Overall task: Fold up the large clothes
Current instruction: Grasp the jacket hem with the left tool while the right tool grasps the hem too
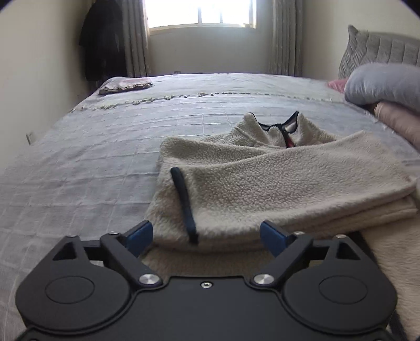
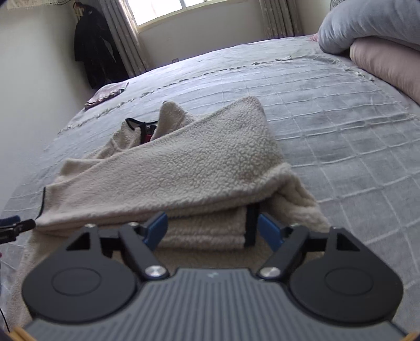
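On bed (image 1: 105, 147): fleece jacket (image 1: 262, 178) half-folded; both hand-held grippers released; headboard (image 1: 380, 49) only in left view.

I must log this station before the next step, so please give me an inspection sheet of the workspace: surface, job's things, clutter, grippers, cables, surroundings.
Surface: bed with grey checked bedspread, mostly flat.
Job's things: cream fleece jacket, partly folded, one sleeve laid across the body, collar at the far end.
Clutter: small folded cloth at the far corner; grey and pink bedding piled on the right.
Grippers: left gripper open, at the near edge of the jacket, holding nothing; right gripper open, also at the near edge.
Cables: nothing seen.
Surroundings: window with curtains; dark clothes hanging on the left wall; padded headboard.
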`<state>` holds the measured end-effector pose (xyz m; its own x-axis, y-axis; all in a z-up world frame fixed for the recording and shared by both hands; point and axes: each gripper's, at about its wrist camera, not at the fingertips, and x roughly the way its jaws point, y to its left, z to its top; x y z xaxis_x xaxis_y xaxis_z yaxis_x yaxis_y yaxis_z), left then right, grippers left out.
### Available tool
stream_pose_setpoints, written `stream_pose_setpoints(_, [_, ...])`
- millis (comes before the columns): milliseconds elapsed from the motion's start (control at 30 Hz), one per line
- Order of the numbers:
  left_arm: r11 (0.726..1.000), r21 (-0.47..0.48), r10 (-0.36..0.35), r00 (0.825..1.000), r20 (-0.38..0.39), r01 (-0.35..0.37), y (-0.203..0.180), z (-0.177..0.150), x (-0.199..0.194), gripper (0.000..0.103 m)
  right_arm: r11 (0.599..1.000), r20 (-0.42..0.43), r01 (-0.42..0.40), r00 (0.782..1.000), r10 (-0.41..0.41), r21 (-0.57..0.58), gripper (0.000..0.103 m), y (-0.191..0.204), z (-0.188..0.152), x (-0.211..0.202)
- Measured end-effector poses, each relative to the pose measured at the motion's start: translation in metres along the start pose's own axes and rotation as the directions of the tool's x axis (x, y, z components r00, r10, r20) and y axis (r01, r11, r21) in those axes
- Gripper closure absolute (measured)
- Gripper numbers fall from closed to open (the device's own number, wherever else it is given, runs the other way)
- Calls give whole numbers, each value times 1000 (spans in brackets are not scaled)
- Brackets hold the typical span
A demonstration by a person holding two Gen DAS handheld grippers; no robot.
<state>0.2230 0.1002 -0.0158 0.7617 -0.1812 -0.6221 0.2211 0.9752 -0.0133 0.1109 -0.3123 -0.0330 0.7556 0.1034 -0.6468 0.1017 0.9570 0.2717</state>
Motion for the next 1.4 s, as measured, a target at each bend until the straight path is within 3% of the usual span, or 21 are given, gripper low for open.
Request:
stream_pose_setpoints(167, [994, -113, -17, 999, -41, 12, 24, -19, -42, 6, 999, -1, 4, 1000, -4, -46, 13, -6, -13, -47])
stream_pose_setpoints(333, [979, -196, -67, 993, -94, 48, 48, -47, -75, 6, 997, -44, -12, 999, 8, -81, 7, -19, -36, -79])
stream_pose_setpoints(533, [965, -251, -118, 979, -169, 73, 70, -84, -97, 5, 999, -109, -34, 994, 33, -6, 7, -49, -62, -99])
stream_pose_setpoints(733, [926, -331, -269, 933, -240, 182, 76, -117, -103, 6, 998, -194, -21, 981, 31, 52, 7, -75, -92, -103])
stream_pose_setpoints(900, [908, -352, -337, 896, -290, 228, 74, -136, -104, 6, 997, -253, -29, 966, 47, 75, 7, -88, -115, -105])
stream_pose_setpoints(1067, [863, -406, -435, 850, -298, 299, 74, -152, -110, 8, 987, -268, -87, 956, 120, 133, 7, -94, -134, -109])
stream_pose_setpoints(1167, [823, -446, -505, 812, -291, 352, 73, -162, -116, 8, 966, -252, -177, 942, 222, 190, 7, -99, -144, -114])
stream_pose_setpoints(1233, [798, -456, -549, 787, -282, 393, 69, -168, -122, 9, 943, -244, -235, 925, 292, 237, 16, -101, -148, -117])
stream_pose_setpoints(1300, [783, -465, -571, 773, -275, 413, 67, -173, -128, 19, 935, -238, -249, 921, 310, 255, 25, -102, -152, -119])
stream_pose_setpoints(1333, [780, -466, -576, 771, -273, 418, 65, -174, -130, 22, 936, -236, -246, 922, 306, 253, 31, -102, -153, -121])
stream_pose_setpoints(1367, [779, -467, -576, 772, -271, 418, 65, -176, -132, 32, 936, -233, -245, 924, 304, 252, 34, -102, -154, -122])
stream_pose_setpoints(1400, [785, -465, -568, 777, -272, 411, 63, -176, -134, 41, 937, -232, -242, 925, 302, 252, 44, -102, -155, -123])
